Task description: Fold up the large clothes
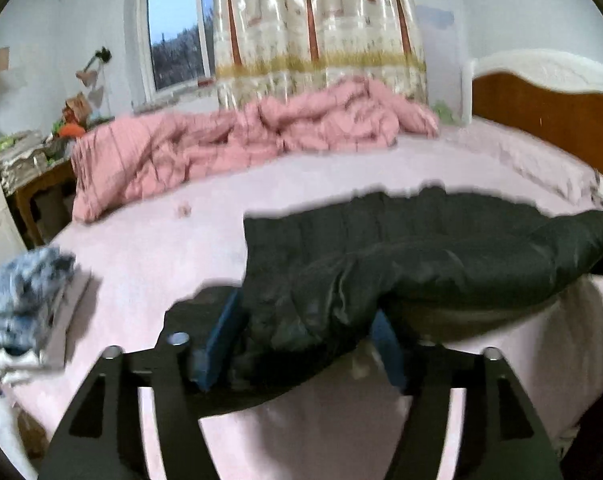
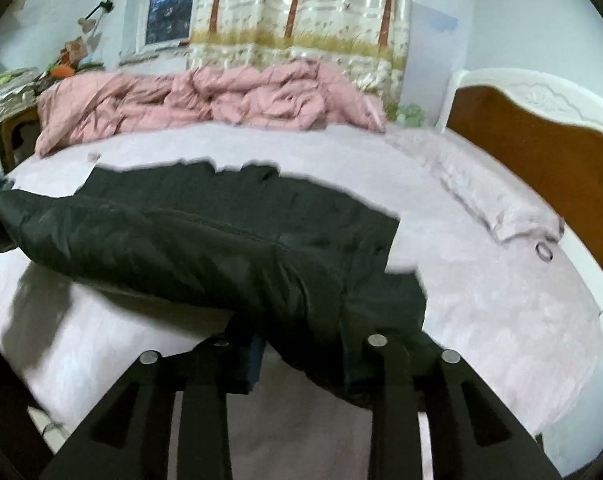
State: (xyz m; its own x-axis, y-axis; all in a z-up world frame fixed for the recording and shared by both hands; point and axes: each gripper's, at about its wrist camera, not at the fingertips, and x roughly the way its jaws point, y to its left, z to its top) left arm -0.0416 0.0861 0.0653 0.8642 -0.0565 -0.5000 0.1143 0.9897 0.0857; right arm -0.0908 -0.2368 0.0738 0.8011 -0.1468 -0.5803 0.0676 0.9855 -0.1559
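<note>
— Left gripper [image 1: 301, 344] and right gripper [image 2: 301, 354], both clamped on bunched dark fabric, one at each end.
— Clamped on what?
— Dark green padded jacket [image 1: 421, 248], raised along its near edge, stretched across pale pink bed [image 1: 149, 264].
— Behind?
— Crumpled pink quilt [image 1: 229, 148], wooden headboard [image 1: 549, 112], then folded blue clothes [image 1: 21, 300], left.

A home bedroom: bed [image 1: 149, 264], headboard [image 2: 541, 152], curtain [image 1: 321, 20].

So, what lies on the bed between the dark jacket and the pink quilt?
Mostly bare sheet between dark jacket and pink quilt, plus one small pale scrap near the quilt's left end; both wrist views show this.
</note>
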